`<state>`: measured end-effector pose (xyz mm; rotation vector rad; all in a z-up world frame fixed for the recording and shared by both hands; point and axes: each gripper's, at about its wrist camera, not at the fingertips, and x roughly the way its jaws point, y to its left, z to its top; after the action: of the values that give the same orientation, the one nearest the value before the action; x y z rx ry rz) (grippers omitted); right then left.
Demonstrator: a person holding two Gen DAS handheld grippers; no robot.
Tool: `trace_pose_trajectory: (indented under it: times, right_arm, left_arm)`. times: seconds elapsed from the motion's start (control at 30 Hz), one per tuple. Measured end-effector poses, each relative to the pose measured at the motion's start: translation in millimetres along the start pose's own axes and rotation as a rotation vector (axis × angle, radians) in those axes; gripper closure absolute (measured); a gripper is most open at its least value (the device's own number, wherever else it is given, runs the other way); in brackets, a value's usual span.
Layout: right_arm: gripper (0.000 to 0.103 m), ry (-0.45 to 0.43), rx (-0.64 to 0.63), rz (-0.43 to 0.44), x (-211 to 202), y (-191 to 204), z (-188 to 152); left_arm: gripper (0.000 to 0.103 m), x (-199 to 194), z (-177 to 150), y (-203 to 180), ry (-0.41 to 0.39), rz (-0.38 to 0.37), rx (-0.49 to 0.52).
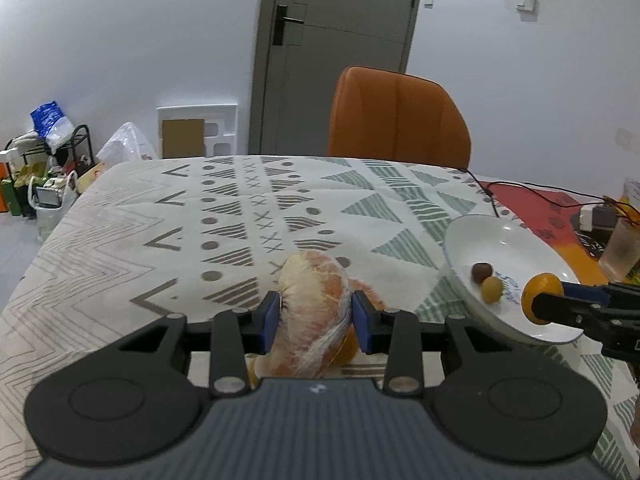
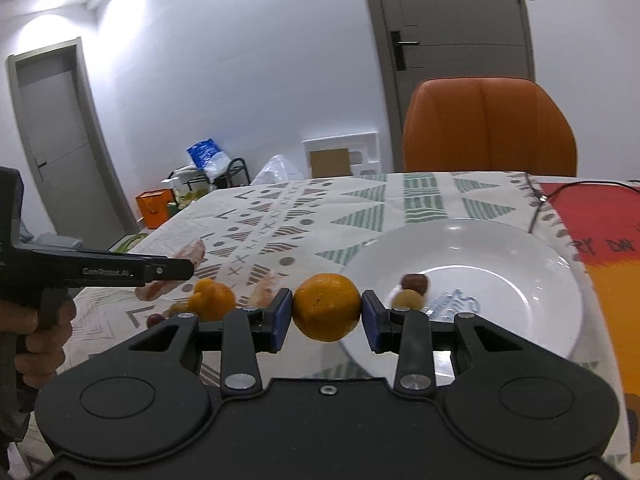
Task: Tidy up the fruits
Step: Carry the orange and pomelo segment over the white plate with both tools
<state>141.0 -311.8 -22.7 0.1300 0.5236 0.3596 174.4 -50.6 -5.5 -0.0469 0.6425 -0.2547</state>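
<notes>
My left gripper (image 1: 314,316) is shut on a peeled orange segment piece (image 1: 314,304), held just above the patterned tablecloth. My right gripper (image 2: 326,314) is shut on a whole orange (image 2: 327,306), at the near-left rim of a white plate (image 2: 500,280). The plate holds a dark brown fruit (image 2: 415,282) and a small yellow-brown fruit (image 2: 407,299). In the left wrist view the plate (image 1: 516,248) sits to the right, with the right gripper's orange (image 1: 541,298) over its rim. Orange peel (image 2: 212,298) and more peeled segments (image 2: 266,288) lie on the cloth.
An orange chair (image 1: 398,116) stands behind the table's far edge. A black cable (image 1: 520,190) runs over a red cloth (image 2: 600,216) at the right, beside a plastic cup (image 1: 622,250). The person's hand (image 2: 44,332) holds the left gripper's handle.
</notes>
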Motion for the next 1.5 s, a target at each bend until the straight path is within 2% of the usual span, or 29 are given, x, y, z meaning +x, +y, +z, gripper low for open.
trace_pose_trajectory:
  times: [0.43,0.77,1.13,1.5]
  right_arm:
    - [0.067,-0.021,0.052,-0.128,-19.8,-38.1,-12.2]
    - [0.067,-0.025,0.096,-0.185,-26.2,-69.7,-23.1]
    - [0.067,-0.033,0.131,-0.207,-28.1,-96.1,-28.7]
    - [0.063,-0.051,0.137,-0.185,-25.9,-105.2,-29.7]
  left_arm:
    - [0.066,13.2,-0.1,-45.5,0.012,-0.087,0.067]
    - [0.066,21.9,1.5,-79.8,0.017,-0.12,0.111]
    - [0.066,33.2,3.9,-116.4,0.023,-0.147,0.164]
    - [0.066,47.9,4.8,-145.7,0.033,-0.177,0.201]
